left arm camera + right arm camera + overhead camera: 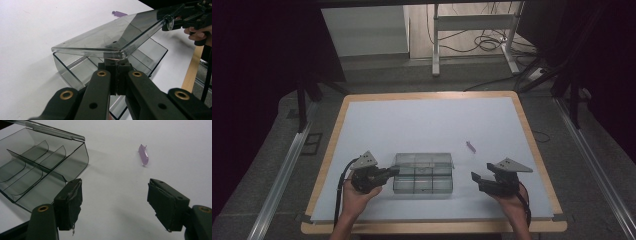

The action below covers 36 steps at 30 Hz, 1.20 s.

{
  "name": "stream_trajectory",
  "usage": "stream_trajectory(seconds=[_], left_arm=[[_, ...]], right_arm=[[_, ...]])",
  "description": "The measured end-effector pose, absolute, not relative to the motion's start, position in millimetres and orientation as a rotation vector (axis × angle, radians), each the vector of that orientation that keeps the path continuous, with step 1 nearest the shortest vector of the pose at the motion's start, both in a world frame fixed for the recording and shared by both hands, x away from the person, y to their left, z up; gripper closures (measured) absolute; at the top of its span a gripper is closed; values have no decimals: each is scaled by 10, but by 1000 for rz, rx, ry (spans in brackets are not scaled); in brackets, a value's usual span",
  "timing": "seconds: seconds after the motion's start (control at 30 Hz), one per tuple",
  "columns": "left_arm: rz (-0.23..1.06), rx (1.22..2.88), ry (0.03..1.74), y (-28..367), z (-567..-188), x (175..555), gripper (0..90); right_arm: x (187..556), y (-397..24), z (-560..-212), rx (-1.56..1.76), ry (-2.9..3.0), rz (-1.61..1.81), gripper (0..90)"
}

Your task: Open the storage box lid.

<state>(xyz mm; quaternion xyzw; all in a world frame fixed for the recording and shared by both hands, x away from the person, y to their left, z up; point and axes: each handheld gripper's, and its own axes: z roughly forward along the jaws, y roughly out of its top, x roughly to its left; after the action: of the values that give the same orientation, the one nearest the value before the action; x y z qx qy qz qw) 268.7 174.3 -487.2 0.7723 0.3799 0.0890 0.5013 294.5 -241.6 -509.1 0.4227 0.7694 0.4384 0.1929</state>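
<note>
Box (423,173) sits near the front of the bench (432,120), between my two grippers, its lid (422,160) raised. From above, my left gripper (393,172) meets the box's left end, and my right gripper (476,178) hangs just off its right end, touching nothing. The purple piece (470,146) lies apart, beyond the right gripper.

Along my left gripper (116,65), the fingers (110,67) are pressed fully together on the lid's (110,37) corner edge, propping it tilted above the box (75,67), I judge so the compartments stay reachable.

Along my right gripper (115,197), the fingers (71,200) stand wide apart and empty over bare bench (117,175). The box (37,170) lies open to the left with its compartments bare; the purple piece (143,155) lies ahead, likely my next pick for one of them.
</note>
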Motion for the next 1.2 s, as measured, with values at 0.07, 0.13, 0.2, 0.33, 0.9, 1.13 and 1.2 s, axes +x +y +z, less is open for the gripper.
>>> stream_trajectory(seconds=[0.07,0.13,0.2,0.33,0.9,1.13,1.2], left_arm=[[216,1864,918,1744,-4874,2684,900],[222,1862,916,1741,-4879,2683,900],[222,1862,916,1740,-4879,2683,900],[222,1864,914,1735,-4880,2680,900],[219,1859,915,1743,-4874,2688,900],[215,1860,915,1742,-4877,2693,900],[214,1857,914,1741,-4876,2693,900]], right_arm=[[2939,-2396,-5083,1175,2161,1235,281],[2939,-2356,-5063,1148,2171,1241,282],[2951,-2316,-5039,1124,2191,1251,282],[2965,-2225,-4986,1073,2212,1276,290],[3037,-1951,-4819,917,2270,1339,336],[3022,-1883,-4800,888,2281,1349,350],[3020,-1877,-4800,884,2280,1352,352]])
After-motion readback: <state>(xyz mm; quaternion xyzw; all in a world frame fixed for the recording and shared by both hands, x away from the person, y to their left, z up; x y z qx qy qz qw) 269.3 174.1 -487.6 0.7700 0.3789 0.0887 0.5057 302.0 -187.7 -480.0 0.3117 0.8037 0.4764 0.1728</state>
